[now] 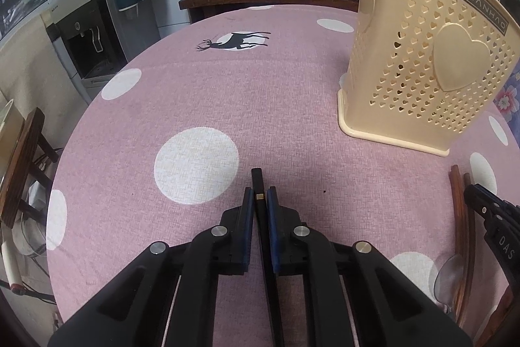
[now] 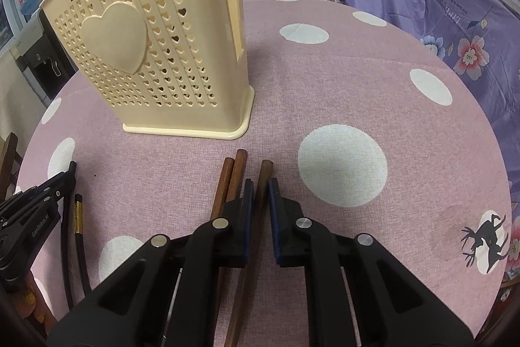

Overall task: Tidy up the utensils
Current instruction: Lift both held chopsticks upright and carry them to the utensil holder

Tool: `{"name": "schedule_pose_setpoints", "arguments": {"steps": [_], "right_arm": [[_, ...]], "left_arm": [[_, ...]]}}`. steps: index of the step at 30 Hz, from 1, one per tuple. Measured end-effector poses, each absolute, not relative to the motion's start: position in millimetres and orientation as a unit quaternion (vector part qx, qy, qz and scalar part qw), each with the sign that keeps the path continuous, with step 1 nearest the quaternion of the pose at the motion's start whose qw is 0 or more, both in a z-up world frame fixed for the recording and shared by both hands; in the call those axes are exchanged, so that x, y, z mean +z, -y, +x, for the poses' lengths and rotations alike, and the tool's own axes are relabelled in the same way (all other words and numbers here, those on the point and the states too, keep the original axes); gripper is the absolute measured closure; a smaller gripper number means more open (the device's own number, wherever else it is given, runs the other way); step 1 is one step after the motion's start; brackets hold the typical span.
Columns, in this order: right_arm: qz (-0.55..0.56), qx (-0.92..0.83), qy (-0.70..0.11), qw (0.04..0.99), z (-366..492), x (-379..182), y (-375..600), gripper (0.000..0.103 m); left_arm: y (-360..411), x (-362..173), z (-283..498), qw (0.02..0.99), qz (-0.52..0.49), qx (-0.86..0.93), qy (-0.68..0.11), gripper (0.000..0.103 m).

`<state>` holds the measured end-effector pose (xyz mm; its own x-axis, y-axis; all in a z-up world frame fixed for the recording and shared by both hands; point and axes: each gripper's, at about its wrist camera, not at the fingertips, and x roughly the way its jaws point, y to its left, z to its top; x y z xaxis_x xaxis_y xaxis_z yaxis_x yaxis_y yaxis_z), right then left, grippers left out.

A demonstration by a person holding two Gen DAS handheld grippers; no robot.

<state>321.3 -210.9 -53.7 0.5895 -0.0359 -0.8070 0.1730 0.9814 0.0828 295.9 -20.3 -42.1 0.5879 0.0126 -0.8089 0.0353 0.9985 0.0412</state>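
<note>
Black chopstick [image 1: 257, 184] pinched by left gripper [image 1: 259, 196]; round wooden chopstick [image 2: 264, 181] clamped by right gripper [image 2: 259, 188].

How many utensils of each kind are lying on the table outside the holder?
Brown wooden chopsticks: 3
Black chopsticks: 2
Metal spoon: 1
Total: 6
</note>
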Motion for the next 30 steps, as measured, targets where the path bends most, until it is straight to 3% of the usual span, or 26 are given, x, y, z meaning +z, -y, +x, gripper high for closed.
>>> {"name": "schedule_pose_setpoints", "arguments": {"steps": [18,30], "right_arm": [[0.141,-0.036,-0.421,0.895,322.8,-49.1,230.8,0.094],[0.19,0.0,-0.322,0.927,292.9,11.6,264.7,0.095]], "left_arm": [[15.3,-38.2,299.3,0.899,-0.005,-0.016,-0.438,0.094],[4.9,21.6,273.6,0.93,-0.054,-0.052,-0.361,0.094]]}}
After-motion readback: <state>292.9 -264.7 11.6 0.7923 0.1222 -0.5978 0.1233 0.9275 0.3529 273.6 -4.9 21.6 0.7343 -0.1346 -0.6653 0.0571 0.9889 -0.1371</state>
